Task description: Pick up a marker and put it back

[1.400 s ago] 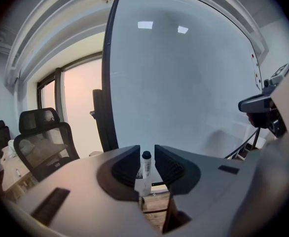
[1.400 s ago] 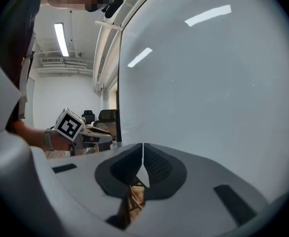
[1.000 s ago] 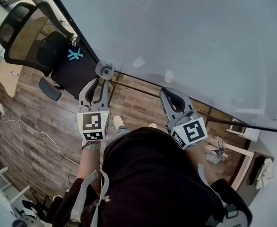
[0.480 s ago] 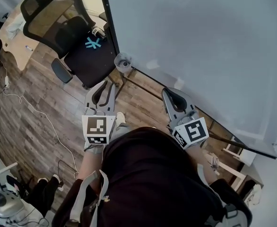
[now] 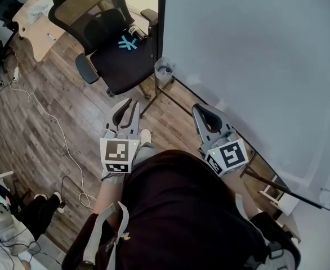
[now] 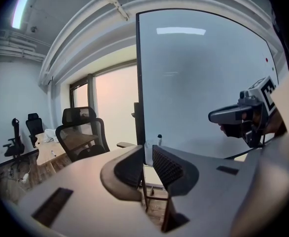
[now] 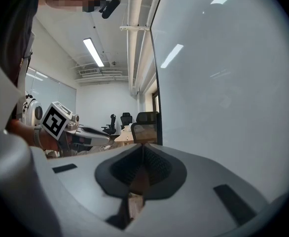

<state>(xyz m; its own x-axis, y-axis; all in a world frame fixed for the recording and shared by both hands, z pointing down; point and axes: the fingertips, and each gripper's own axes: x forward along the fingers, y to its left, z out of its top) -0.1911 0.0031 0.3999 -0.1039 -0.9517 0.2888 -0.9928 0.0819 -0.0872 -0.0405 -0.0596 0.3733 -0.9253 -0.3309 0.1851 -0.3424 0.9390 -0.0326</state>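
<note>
Facing the whiteboard (image 5: 255, 55), the left hand-held gripper (image 5: 128, 103) was closing on nothing — jaws narrow — the right hand-held gripper (image 5: 202, 109) pressed together, empty.

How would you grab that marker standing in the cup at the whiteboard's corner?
Take the marker by its capped upper end, the only part clear of the cup. It stands upright, so coming down from above seems best.

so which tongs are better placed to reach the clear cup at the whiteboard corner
Left, probably. The left tongs point toward the clear plastic cup at the corner of the white whiteboard, jaws apart and empty, though closing. The right tongs are shut and farther along the board.
</note>
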